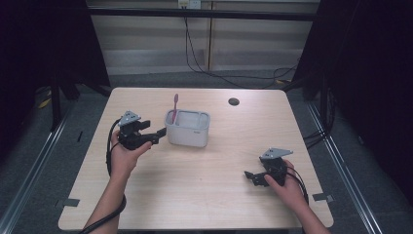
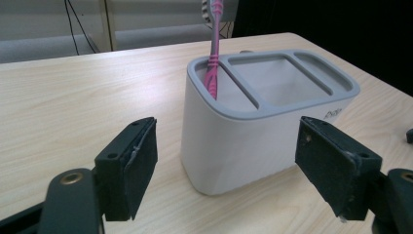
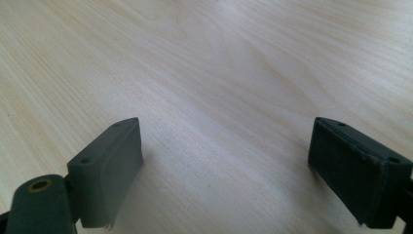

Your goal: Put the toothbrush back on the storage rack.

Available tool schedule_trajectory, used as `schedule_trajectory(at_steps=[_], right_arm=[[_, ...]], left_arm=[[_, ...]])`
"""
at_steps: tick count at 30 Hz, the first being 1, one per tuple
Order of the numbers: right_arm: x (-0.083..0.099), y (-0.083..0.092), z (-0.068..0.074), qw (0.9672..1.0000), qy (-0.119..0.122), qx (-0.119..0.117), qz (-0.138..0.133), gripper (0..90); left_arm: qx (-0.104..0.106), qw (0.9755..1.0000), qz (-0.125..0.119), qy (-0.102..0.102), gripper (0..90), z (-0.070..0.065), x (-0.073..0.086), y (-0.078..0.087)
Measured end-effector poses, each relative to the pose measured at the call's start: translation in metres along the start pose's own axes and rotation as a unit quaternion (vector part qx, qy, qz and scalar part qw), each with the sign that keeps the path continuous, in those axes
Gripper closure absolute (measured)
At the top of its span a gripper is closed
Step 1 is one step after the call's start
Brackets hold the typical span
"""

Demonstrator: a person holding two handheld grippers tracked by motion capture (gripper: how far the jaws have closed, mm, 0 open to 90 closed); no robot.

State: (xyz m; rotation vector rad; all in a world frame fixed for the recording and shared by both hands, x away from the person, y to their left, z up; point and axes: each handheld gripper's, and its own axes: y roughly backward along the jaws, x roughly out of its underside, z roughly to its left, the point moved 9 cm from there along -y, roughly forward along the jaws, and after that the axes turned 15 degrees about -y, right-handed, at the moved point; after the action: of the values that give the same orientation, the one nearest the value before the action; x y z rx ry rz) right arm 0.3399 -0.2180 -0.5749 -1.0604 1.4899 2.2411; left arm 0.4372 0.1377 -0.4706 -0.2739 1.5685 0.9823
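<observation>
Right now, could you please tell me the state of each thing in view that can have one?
Left gripper: open, empty, facing the holder.
Right gripper: open, empty, low over bare table.
Toothbrush: standing tilted in the holder's end compartment, head up.
Holder: upright on the table, its other two compartments look empty.

A white caddy [image 1: 189, 128] stands mid-counter [image 1: 204, 195], a pink toothbrush [image 1: 174, 107] rising from its left slot; the left claw [image 1: 157, 135] gapes just beside it. Bare wood lies before the wide-open right claw [image 1: 251, 176]; near half free
</observation>
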Motion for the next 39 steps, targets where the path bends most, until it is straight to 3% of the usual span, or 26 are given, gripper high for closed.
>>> schedule_trajectory(at_steps=[19,39], right_arm=[[0.000,0.000,0.000,1.0000,0.000,0.000,0.000,11.9],[0.000,0.000,0.000,1.0000,0.000,0.000,0.000,12.0]], left_arm=[[0.015,0.9997,0.019,0.002,21.7,-0.008,0.027,0.003],[0.029,0.9971,0.068,-0.014,21.4,-0.017,0.065,0.004]])
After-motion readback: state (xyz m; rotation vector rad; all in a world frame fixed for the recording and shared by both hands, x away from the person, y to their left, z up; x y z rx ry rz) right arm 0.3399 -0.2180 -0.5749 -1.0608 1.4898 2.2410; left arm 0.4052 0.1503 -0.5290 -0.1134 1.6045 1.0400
